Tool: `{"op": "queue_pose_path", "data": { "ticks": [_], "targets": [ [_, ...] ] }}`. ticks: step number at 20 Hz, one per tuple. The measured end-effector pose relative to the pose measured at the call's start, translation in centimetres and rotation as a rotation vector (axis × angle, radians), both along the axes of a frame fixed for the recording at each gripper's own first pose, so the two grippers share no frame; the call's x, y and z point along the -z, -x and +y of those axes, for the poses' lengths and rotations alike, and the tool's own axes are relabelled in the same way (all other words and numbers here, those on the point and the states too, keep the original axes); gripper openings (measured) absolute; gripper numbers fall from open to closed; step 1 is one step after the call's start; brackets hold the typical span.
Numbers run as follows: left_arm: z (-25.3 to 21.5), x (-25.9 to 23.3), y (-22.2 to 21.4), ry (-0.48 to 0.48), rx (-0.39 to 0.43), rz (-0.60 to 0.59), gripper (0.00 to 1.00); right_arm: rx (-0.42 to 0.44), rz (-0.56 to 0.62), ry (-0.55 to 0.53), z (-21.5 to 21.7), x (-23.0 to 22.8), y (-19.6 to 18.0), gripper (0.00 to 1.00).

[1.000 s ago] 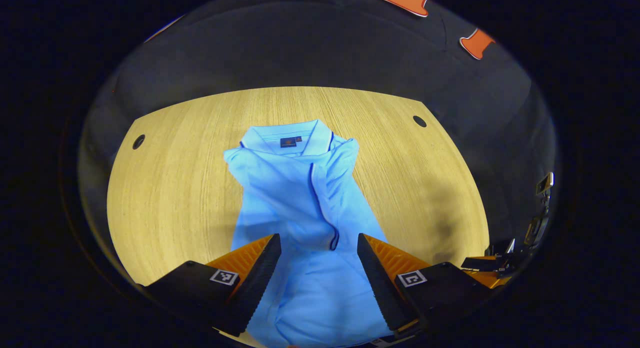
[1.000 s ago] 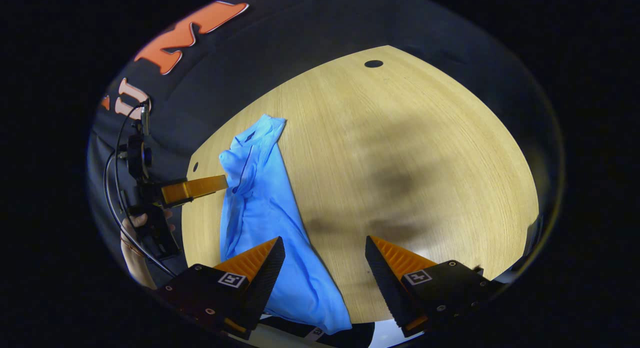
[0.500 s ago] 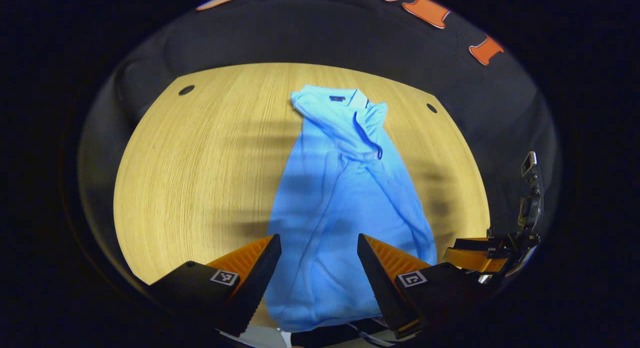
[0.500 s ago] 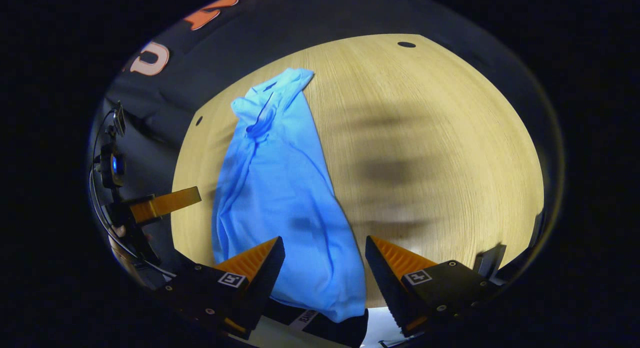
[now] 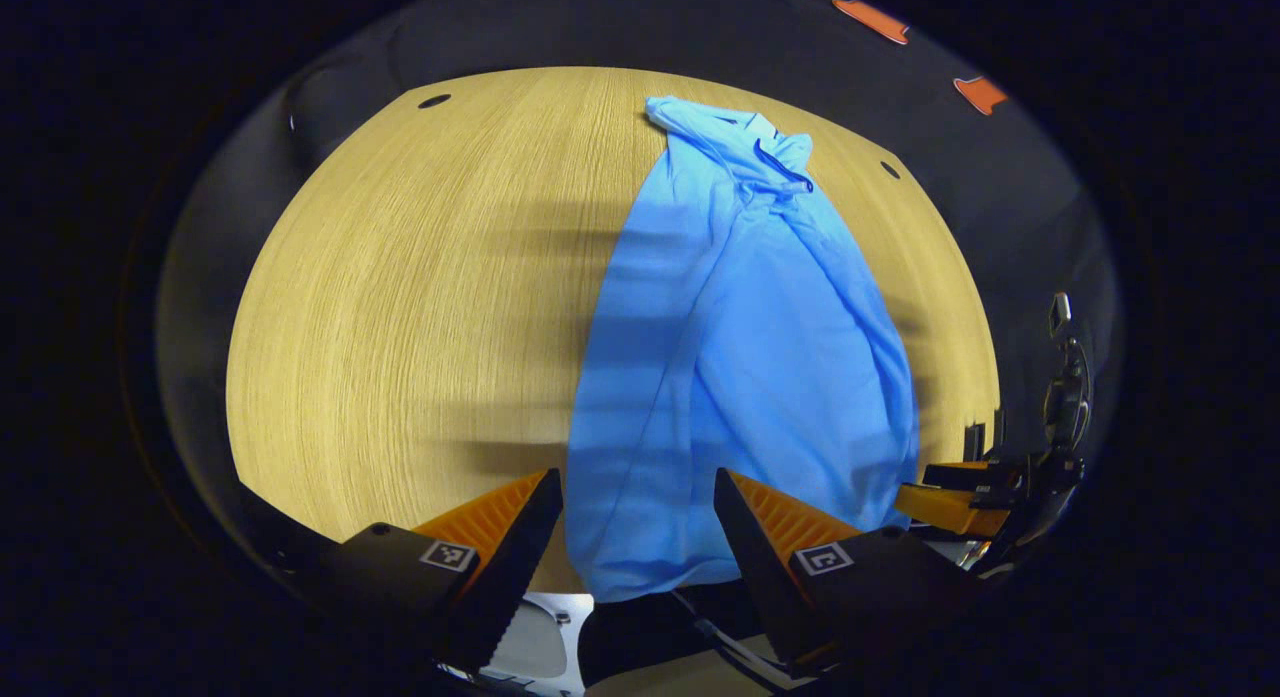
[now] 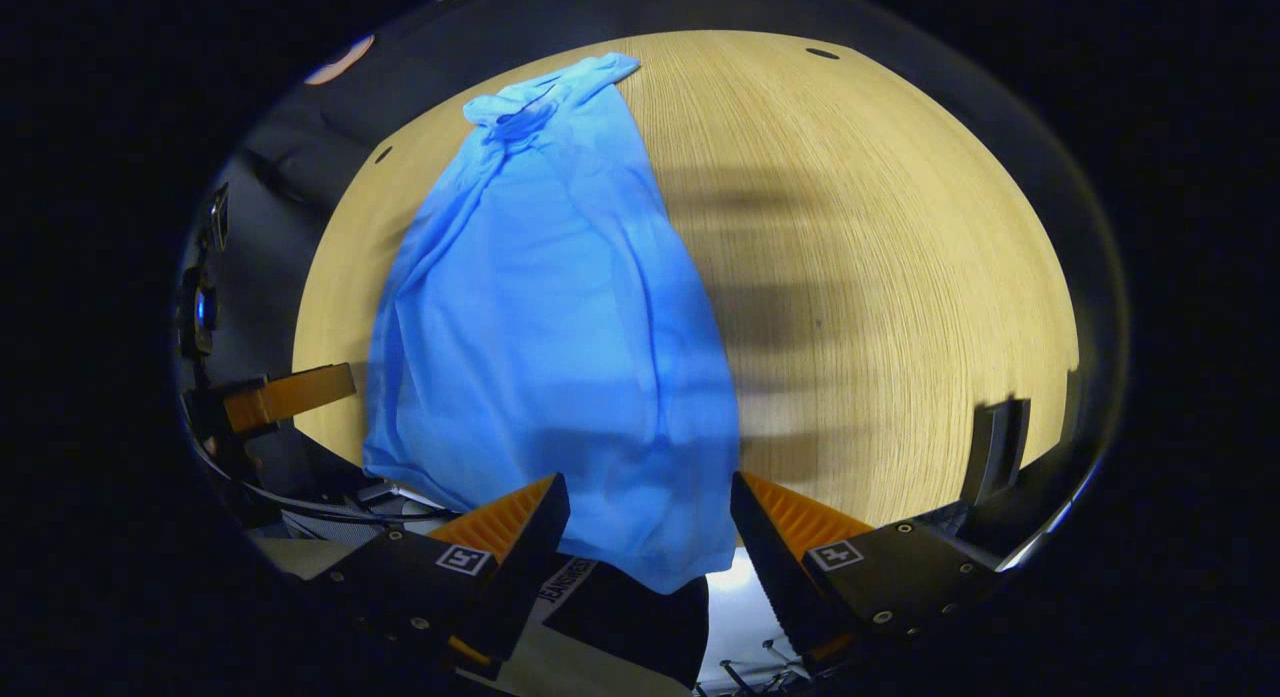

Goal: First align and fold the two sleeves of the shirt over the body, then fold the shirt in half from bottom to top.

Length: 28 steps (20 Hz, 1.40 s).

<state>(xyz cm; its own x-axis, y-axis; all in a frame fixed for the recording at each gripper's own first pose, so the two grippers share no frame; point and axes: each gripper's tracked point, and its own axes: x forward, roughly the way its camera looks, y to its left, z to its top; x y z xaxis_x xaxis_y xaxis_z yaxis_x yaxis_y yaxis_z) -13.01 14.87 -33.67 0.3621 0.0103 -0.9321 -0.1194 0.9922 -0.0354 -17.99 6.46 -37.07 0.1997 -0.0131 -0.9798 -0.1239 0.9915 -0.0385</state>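
A light blue polo shirt (image 5: 730, 347) lies lengthwise on the wooden table (image 5: 400, 297), collar at the far end, sleeves folded over the body, hem hanging slightly past the near edge. My left gripper (image 5: 638, 522) is open, held above the hem's left part with nothing between its fingers. The right gripper (image 5: 950, 497) shows at the lower right of the left gripper view. In the right gripper view the shirt (image 6: 560, 307) fills the left half of the table (image 6: 880, 277). My right gripper (image 6: 648, 532) is open over the hem's right corner. The left gripper (image 6: 285, 395) shows at the left.
Round cable holes (image 5: 434, 101) mark the table's far corners. Below the near table edge lie the floor and dark objects (image 6: 620, 617). A dark upright piece (image 6: 995, 447) stands at the table's right edge in the right gripper view.
Both grippers have drawn back toward the near edge of the table, from over the chest to the hem. Both stayed open. The shirt has not moved.
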Motion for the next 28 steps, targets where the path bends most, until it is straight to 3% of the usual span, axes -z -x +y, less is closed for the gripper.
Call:
{"op": "queue_pose_path", "data": {
  "ticks": [5,15,20,25,28],
  "targets": [
    [-0.6,2.0,2.7,0.005,-0.006,0.062,1.00,-0.009,0.029,0.058,-0.7,1.1,1.5,0.99],
    [-1.7,4.5,4.0,-0.009,-0.027,0.136,1.00,0.011,0.039,0.134,-1.1,2.1,2.3,0.99],
    [-1.8,5.4,4.0,-0.039,-0.023,0.157,0.99,-0.051,0.072,0.203,-1.2,2.5,2.5,0.97],
    [-1.8,5.4,4.0,-0.144,0.028,0.170,0.98,-0.098,0.090,0.243,-1.2,2.6,2.6,0.97],
    [-1.5,5.7,4.1,-0.130,-0.016,0.165,0.98,-0.100,0.088,0.242,-1.2,2.7,2.5,0.97]
  ]
}}
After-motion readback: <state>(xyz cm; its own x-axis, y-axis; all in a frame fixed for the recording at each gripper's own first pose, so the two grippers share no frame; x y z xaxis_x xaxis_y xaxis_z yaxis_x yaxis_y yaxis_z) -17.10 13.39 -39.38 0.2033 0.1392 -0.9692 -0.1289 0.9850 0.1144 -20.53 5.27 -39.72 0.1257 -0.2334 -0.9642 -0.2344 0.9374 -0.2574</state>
